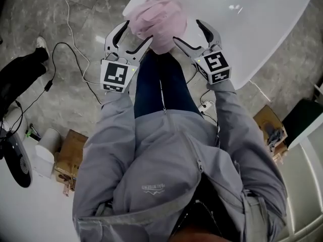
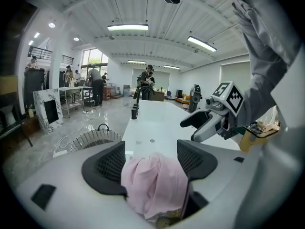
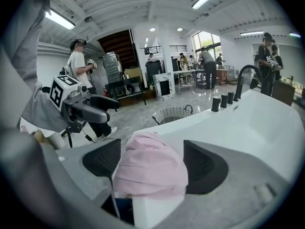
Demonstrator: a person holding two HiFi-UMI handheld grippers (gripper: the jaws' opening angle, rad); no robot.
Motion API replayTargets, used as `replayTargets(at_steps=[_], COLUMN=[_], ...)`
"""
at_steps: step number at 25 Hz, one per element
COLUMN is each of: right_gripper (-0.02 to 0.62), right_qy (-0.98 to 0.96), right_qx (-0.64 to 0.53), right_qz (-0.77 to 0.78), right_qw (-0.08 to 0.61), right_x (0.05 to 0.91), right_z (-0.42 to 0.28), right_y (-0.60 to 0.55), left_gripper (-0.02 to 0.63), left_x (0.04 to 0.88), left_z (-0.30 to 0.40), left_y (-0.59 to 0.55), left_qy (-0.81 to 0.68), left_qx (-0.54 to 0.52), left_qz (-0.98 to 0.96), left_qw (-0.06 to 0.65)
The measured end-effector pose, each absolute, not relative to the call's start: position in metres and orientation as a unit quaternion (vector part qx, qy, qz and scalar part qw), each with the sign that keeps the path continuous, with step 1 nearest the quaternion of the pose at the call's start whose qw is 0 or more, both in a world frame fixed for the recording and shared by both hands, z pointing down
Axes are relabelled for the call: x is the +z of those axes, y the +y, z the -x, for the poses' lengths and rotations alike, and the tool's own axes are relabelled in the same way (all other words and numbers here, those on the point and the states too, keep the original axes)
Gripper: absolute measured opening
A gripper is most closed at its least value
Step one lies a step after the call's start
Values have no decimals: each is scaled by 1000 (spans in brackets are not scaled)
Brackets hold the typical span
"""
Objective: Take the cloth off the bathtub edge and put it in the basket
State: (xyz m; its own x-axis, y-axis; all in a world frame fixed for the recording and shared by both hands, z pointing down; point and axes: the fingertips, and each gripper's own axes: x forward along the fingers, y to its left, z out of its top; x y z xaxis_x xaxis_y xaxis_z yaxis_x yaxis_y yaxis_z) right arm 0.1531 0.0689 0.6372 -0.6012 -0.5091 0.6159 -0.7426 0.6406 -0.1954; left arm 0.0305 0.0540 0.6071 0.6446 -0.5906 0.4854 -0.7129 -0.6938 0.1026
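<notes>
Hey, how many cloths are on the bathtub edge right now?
1: a pink cloth bunched on the near edge of the bathtub, between the open jaws of the left gripper and right gripper. No other shows.

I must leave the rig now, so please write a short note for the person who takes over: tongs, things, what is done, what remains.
Left tongs: open, the pink cloth between the jaws, not gripped.
Right tongs: open, same cloth between the jaws.
Cloth: bunched on the bathtub edge.
Basket: on the floor beside the tub.
Done: tongs in place around the cloth.
Left: grip, lift, put it in the basket.
</notes>
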Motion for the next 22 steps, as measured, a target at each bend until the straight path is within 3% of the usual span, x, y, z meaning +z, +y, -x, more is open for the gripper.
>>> replayTargets(at_steps=[22], right_gripper=[400], right_qy=[-845], right_qx=[342], right_qz=[-257], right_qw=[320], right_x=[773], right_z=[-150], right_y=[77], left_gripper=[347], left_x=[750], left_z=[-27], left_y=[66], left_qy=[-321], left_qx=[315], left_qz=[-865], left_qw=[223])
